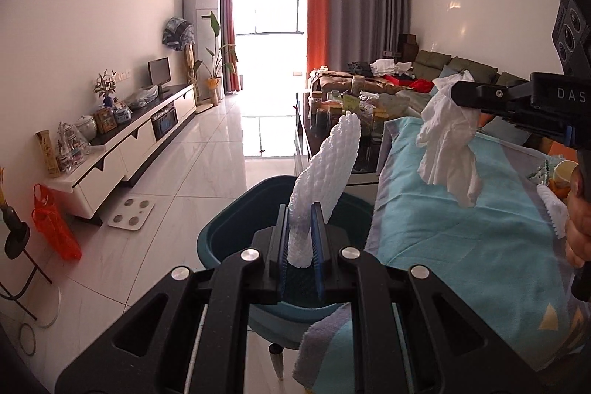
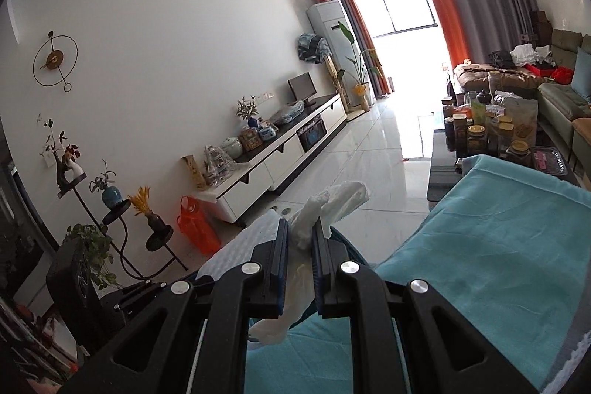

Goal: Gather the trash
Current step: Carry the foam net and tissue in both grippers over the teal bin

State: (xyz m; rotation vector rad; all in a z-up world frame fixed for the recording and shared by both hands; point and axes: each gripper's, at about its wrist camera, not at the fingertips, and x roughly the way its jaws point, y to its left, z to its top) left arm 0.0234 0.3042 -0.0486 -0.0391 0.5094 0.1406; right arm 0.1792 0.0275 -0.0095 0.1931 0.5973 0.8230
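Left wrist view: the left tool [image 1: 300, 228] is seen closed on a white foam net sleeve [image 1: 325, 180], which stands up above the teal bin [image 1: 236, 220].
Right tool in left wrist view: the right tool [image 1: 466, 95] is seen at the right edge, clamped on a crumpled white tissue [image 1: 448, 150] hanging over the teal cloth [image 1: 461, 239]; its rear is cut off by the frame.
Hand: part of a hand [image 1: 580, 220] is seen at the right edge, mostly cut off.
Right wrist view: the right tool [image 2: 300, 242] is seen nearly shut on the tissue [image 2: 332, 205], whose lower end trails below the jaws.
Bin in right wrist view: only a sliver of its rim is visible behind the jaws.
Foam sleeve in right wrist view: the foam net sleeve [image 2: 240, 250] is partly hidden by the jaw on the left.
Bench beyond: the jars [image 2: 476, 135] are crowded; labels cannot be read.
Window: overexposed, so nothing outside can be made out.
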